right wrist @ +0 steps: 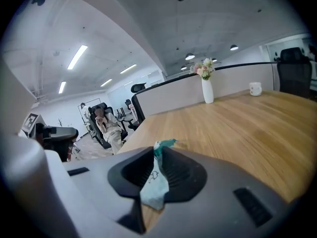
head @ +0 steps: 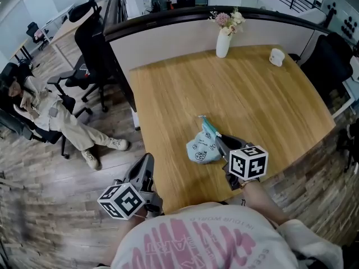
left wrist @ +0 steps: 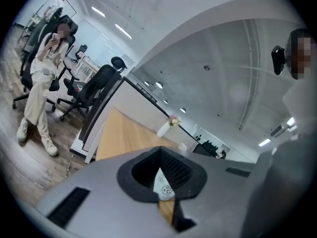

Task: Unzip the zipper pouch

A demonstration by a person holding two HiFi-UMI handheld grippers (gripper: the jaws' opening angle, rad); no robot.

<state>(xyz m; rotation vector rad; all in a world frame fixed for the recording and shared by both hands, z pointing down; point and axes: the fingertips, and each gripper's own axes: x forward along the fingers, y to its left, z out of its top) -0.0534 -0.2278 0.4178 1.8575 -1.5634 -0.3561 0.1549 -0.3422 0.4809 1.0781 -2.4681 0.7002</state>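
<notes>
A pale blue printed zipper pouch [head: 202, 148] lies crumpled near the front edge of the wooden table [head: 247, 88], its teal zipper end [head: 206, 124] pointing away from me. My right gripper [head: 217, 140] reaches in from the pouch's right side. In the right gripper view the pouch [right wrist: 154, 186] hangs pinched between the jaws of the right gripper [right wrist: 157, 151], with the teal end [right wrist: 164, 143] poking out beyond them. My left gripper [head: 147, 160] hovers off the table's front left corner, shut and holding nothing. Past the closed left gripper [left wrist: 161, 153] a strip of the pouch [left wrist: 164, 186] shows.
A white vase of flowers [head: 224, 42] and a white mug [head: 276, 56] stand at the table's far edge against a low partition. Black office chairs [head: 92, 43] stand on the wood floor to the left, where a person [head: 47, 110] sits.
</notes>
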